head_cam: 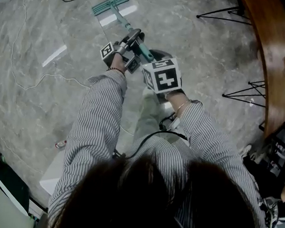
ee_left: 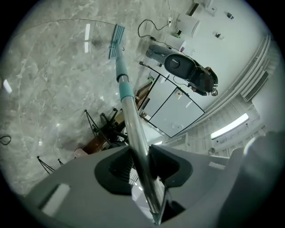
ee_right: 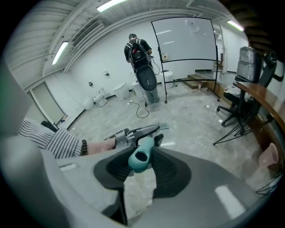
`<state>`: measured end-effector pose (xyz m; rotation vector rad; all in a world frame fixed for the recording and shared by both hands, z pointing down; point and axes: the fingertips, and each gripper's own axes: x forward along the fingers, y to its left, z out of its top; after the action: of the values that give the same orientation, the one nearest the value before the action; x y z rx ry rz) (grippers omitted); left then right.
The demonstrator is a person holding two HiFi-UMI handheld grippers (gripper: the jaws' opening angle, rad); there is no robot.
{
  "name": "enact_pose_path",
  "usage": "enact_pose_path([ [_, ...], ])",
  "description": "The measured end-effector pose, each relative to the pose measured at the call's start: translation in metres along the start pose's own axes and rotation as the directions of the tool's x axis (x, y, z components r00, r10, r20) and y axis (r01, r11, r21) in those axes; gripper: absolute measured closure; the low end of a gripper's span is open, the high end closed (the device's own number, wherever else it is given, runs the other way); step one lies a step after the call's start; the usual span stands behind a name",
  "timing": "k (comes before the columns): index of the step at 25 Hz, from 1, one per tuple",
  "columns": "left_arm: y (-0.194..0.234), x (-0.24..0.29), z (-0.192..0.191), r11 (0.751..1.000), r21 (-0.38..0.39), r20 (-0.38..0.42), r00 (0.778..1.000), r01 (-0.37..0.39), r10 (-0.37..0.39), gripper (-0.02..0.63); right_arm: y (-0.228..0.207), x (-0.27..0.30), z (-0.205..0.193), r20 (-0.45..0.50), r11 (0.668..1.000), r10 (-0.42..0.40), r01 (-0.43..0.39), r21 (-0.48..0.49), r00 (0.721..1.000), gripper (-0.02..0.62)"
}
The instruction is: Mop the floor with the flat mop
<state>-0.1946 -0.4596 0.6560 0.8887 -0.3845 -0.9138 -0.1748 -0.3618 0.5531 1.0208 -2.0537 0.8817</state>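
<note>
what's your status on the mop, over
Left gripper shut on mop pole. Right gripper shut on teal handle end. Mop head flat on floor ahead. White cable lies loose to its left.

mop (head_cam: 111,5) on floor (head_cam: 199,51) ahead, left claw (ee_left: 141,162) beyond right claw (ee_right: 143,156) on it

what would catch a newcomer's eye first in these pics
The flat mop running up the middle of the head view, its head lying on the grey marble floor, with both grippers shut on it: the left gripper on the metal shaft, the right gripper on the teal end grip. Then the curved wooden desk along the right edge.
</note>
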Motion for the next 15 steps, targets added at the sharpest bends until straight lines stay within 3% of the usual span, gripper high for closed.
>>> enact_pose_path([
  [6,0.022,-0.015,-0.035,0.999,0.015,-0.045,0.998,-0.050,0.051,0.483,-0.002,-0.025,-0.034,0.004,1.000,-0.011,0.011,-0.006,1.000,0.477],
  [15,0.089,-0.049,-0.143,0.984,0.057,-0.153,0.973,-0.166,0.173,0.482,-0.021,-0.107,-0.126,-0.028,1.000,-0.026,0.026,0.009,0.999,0.480],
])
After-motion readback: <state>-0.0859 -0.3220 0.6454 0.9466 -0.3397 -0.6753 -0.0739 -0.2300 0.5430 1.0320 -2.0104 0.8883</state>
